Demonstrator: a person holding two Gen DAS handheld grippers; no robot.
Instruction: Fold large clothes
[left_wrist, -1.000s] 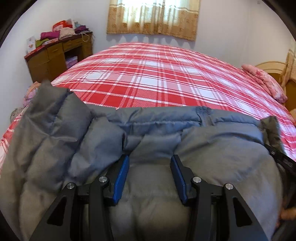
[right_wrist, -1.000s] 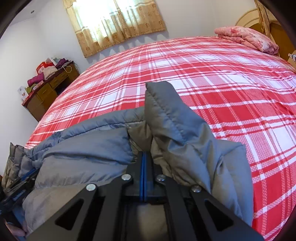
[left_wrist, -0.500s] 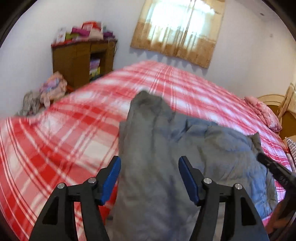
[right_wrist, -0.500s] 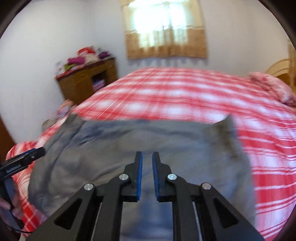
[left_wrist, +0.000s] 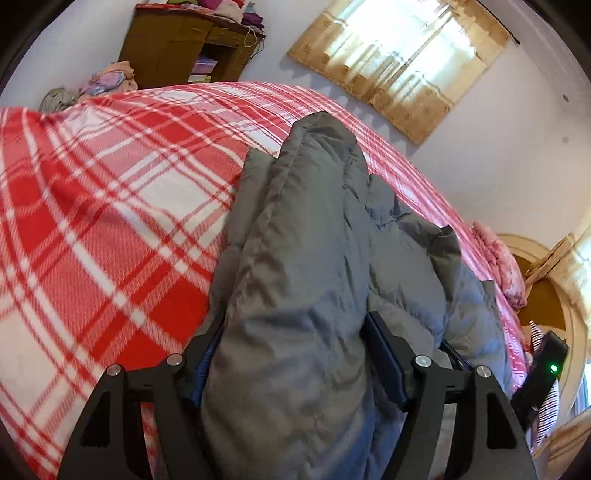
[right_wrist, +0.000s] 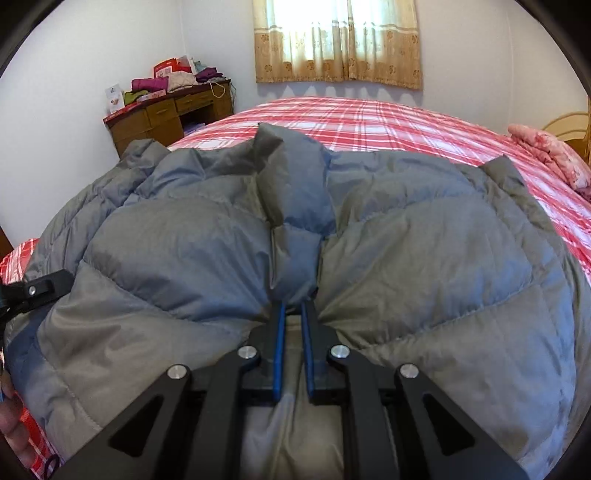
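Note:
A large grey quilted down jacket (left_wrist: 303, 280) lies on the red plaid bed (left_wrist: 96, 221). In the left wrist view a thick fold of it runs between my left gripper's (left_wrist: 295, 354) wide-apart blue pads, which press its sides. In the right wrist view the jacket (right_wrist: 424, 258) spreads wide across the bed, and my right gripper (right_wrist: 293, 314) has its blue pads nearly together on a pinched ridge of the fabric. The left gripper's tip (right_wrist: 44, 288) shows at the left edge, and the right gripper's body (left_wrist: 539, 376) at the right edge of the left view.
A wooden desk (right_wrist: 166, 114) piled with clothes stands at the far left corner. A curtained window (right_wrist: 338, 40) is on the back wall. A pink pillow (right_wrist: 546, 155) and a wooden headboard (left_wrist: 546, 295) lie at the right. Plaid bed (right_wrist: 388, 118) stretches beyond the jacket.
Both grippers swung and lowered back onto the jacket. The left one now has a thick fold between its pads. The right one, slightly open before, now pinches a ridge of fabric.

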